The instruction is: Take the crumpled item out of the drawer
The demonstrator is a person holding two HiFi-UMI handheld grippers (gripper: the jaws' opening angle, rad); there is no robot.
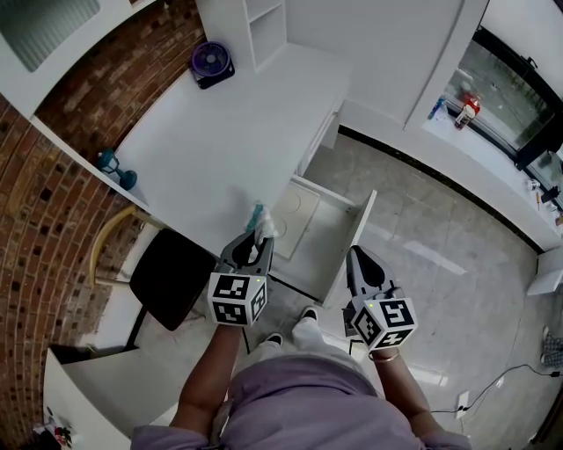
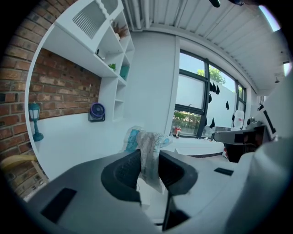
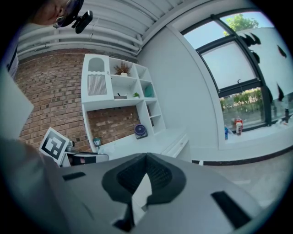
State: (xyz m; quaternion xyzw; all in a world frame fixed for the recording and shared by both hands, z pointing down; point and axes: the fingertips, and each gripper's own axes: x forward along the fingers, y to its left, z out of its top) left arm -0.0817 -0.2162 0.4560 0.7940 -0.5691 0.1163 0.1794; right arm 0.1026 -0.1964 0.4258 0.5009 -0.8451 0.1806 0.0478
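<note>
The crumpled item [image 1: 262, 223] is a scrunched pale wrapper with blue print. It sticks up between the jaws of my left gripper [image 1: 256, 239], which is shut on it and holds it above the front edge of the white desk [image 1: 220, 132]. In the left gripper view the wrapper [image 2: 147, 145] is pinched between the two dark pads, in my left gripper [image 2: 149, 168]. The drawer [image 1: 345, 237] stands pulled out just right of it, and its white bottom shows. My right gripper [image 1: 360, 260] hovers over the drawer's front corner, its jaws shut on nothing [image 3: 146, 160].
A purple fan [image 1: 213, 63] stands at the desk's far end beside a white shelf unit [image 1: 264, 26]. A teal lamp [image 1: 115, 167] sits at the desk's left edge. A black chair [image 1: 171, 277] is at the left of my legs. Bottles [image 1: 464, 110] stand on the window sill.
</note>
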